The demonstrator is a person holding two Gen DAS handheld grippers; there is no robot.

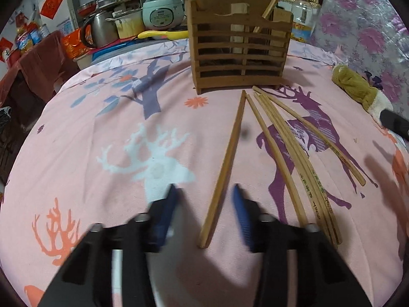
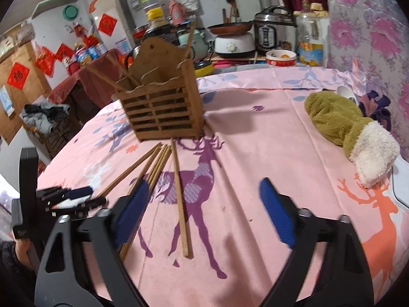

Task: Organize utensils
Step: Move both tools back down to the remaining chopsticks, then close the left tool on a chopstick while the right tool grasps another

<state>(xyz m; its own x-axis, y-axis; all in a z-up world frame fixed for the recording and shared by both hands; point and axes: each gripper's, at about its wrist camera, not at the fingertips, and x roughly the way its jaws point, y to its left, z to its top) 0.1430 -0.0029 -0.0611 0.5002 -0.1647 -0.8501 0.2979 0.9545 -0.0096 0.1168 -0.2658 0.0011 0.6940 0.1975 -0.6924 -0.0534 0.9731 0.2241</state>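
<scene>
Chopsticks (image 1: 281,151) lie loose on the table (image 1: 102,128), which is covered w/ a pink cloth printed w/ deer and trees. They sit just in front of the wooden slatted holder (image 1: 240,58), tips fanning toward it. One chopstick (image 1: 225,168) lies apart on the left of the bunch, three or four are packed close together in the middle, and another (image 1: 311,133) is off to the right over the purple deer print.

Holder stands upright near the far edge of the table; a few chopsticks (image 2: 112,76) already lean inside its compartments, sticking out the top.

Left gripper (image 1: 204,212): jaws partly drawn in, blurred in the left wrist view, blue pads either side of the lone chopstick's near end. Pads don't appear to press on it; the stick lies flat on the cloth btwn them. In the right wrist view the same gripper (image 2: 71,199) shows at the left edge, low over the near ends of the sticks.

Right gripper (image 2: 204,199): jaws fairly wide, nothing held. One chopstick (image 2: 181,199) lies on the cloth btwn its fingers, nearer the left pad (image 2: 133,207), not touched.

Green and cream plush mitten (image 2: 347,128) lies on the right side of the table, well apart from the sticks. Behind the table: rice cooker (image 1: 163,7), pressure cooker (image 2: 273,30), clear bottle (image 2: 310,38), red paper decorations on the walls.
</scene>
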